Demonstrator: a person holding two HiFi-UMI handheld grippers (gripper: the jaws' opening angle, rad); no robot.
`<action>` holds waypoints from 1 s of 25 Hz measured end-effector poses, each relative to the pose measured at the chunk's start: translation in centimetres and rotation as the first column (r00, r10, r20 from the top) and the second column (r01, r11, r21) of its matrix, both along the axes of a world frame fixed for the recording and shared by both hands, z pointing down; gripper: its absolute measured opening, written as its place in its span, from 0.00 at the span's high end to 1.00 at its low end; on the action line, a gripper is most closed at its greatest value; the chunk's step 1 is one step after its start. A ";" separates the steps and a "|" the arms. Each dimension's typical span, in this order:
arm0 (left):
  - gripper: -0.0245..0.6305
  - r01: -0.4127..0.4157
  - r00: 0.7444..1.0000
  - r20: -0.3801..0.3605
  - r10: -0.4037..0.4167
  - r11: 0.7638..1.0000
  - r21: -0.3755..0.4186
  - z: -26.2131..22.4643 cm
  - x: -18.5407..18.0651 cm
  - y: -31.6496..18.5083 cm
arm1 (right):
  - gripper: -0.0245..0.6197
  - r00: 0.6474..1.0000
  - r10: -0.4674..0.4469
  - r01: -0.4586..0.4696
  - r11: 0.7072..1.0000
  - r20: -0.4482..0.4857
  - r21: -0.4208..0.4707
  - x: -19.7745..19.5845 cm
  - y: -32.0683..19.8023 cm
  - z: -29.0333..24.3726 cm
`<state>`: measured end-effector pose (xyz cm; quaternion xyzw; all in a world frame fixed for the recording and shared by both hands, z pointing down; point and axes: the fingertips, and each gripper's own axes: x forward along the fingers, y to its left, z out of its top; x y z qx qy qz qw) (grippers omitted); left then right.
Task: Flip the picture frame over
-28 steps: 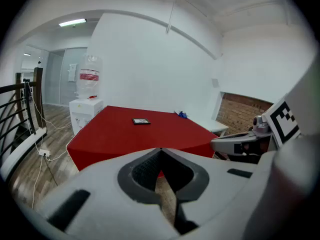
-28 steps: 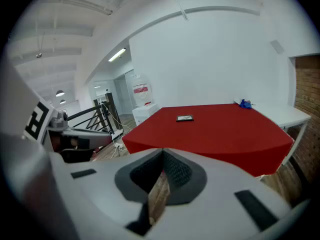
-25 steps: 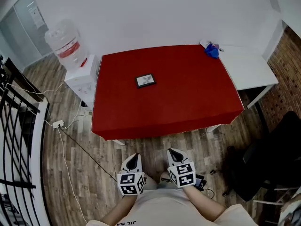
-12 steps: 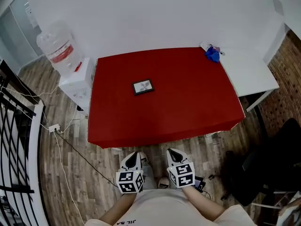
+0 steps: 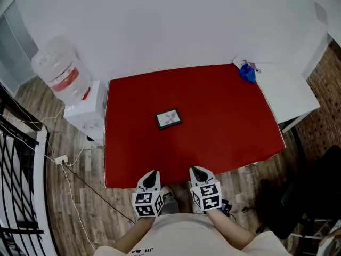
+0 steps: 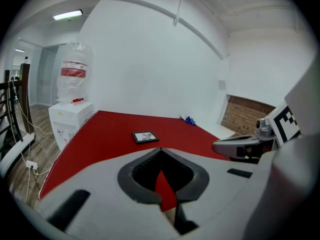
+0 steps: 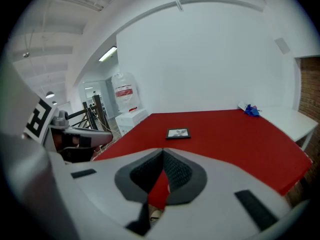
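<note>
Closer now, the left tool and right tool sit at the red surface's near edge, both pinched together on nothing. The picture frame lies face up with its long side going left to right, well ahead of them.

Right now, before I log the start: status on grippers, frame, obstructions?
Left gripper, right gripper shut, empty. Picture frame flat, face up, on red table. Nothing between.

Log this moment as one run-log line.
phase: before reach | small black-framed picture frame: flat, picture side up, on red-covered table, untouched | left tongs: shut, empty | right tongs: shut, empty
</note>
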<state>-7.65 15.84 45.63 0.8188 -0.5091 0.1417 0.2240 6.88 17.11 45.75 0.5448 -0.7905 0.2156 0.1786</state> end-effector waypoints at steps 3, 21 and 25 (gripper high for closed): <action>0.95 -0.018 1.000 0.001 0.018 1.000 0.006 -0.5 -1.1 -3.2 | 0.95 1.000 0.016 -0.016 1.000 -0.002 0.003 -1.2 -3.0 -0.3; 0.95 0.009 1.000 -0.009 -0.009 1.000 -0.003 -1.2 -0.3 -13.2 | 0.95 0.999 -0.026 0.025 1.000 -0.031 -0.004 -0.3 -13.1 -1.5; 0.95 0.023 1.000 -0.006 -0.023 1.000 -0.007 -1.0 0.1 -14.4 | 0.95 0.999 -0.043 0.043 0.999 -0.028 -0.008 -0.2 -14.6 -1.3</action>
